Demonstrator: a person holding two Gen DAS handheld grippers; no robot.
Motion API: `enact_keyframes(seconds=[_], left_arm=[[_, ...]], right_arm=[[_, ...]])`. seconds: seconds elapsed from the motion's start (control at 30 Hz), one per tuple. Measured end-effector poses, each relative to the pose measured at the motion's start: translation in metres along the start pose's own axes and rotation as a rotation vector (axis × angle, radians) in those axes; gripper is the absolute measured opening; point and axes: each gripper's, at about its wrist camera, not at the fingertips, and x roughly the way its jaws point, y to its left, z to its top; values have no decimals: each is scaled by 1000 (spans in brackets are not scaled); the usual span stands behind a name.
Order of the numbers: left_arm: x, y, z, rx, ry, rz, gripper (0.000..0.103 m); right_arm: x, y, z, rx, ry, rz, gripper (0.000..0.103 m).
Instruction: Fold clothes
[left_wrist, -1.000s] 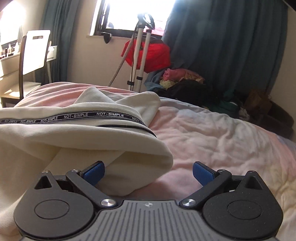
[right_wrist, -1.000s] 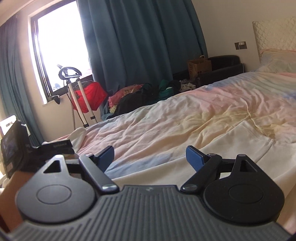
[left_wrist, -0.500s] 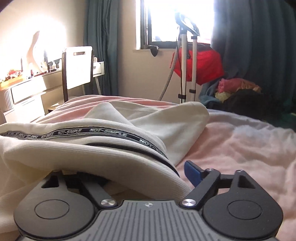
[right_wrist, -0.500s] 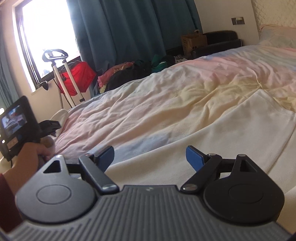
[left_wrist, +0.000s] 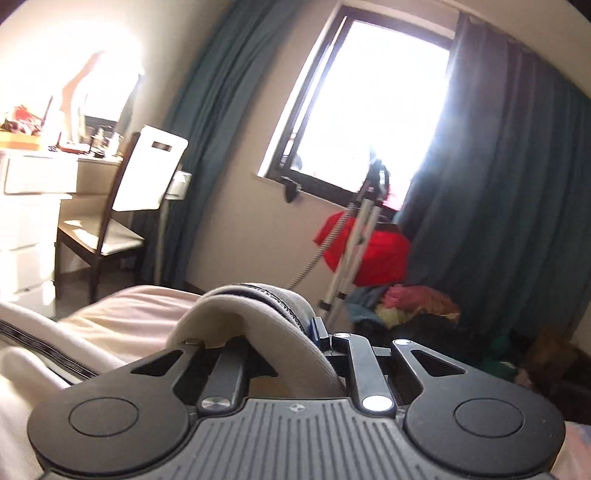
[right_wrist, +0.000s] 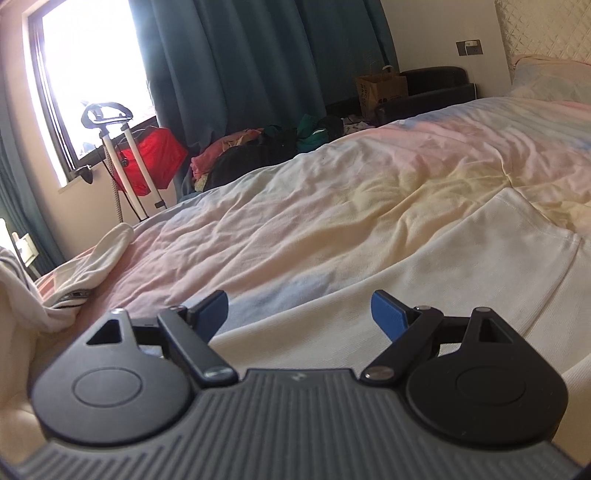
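Left tool (left_wrist: 295, 332) is gripping the cream knit garment's black-banded edge (left_wrist: 255, 314), lifting it off the pastel bed (right_wrist: 332, 221); right tool (right_wrist: 299, 314) is hovering wide open, empty. Thick fabric may be slipping free.

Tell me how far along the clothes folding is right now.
Early on. Nothing looks folded yet: the cream garment lies spread on the bed. In hand: the left gripper is shut on a bunched edge of the garment, raised off the bed. Left to do: the right gripper is open and empty above the cloth, so every fold remains.
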Motion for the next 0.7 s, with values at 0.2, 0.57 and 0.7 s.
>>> enact_keyframes(seconds=[0.2, 0.57, 0.7], left_arm=[[24, 82, -9, -103, 252, 73, 42], [-120, 69, -32, 200, 344, -210, 103], [-202, 47, -57, 208, 217, -326, 103]], right_arm=[[-4, 9, -5, -39, -13, 3, 86], [-25, 21, -6, -106, -72, 46, 86], [-40, 21, -8, -124, -99, 80, 86]])
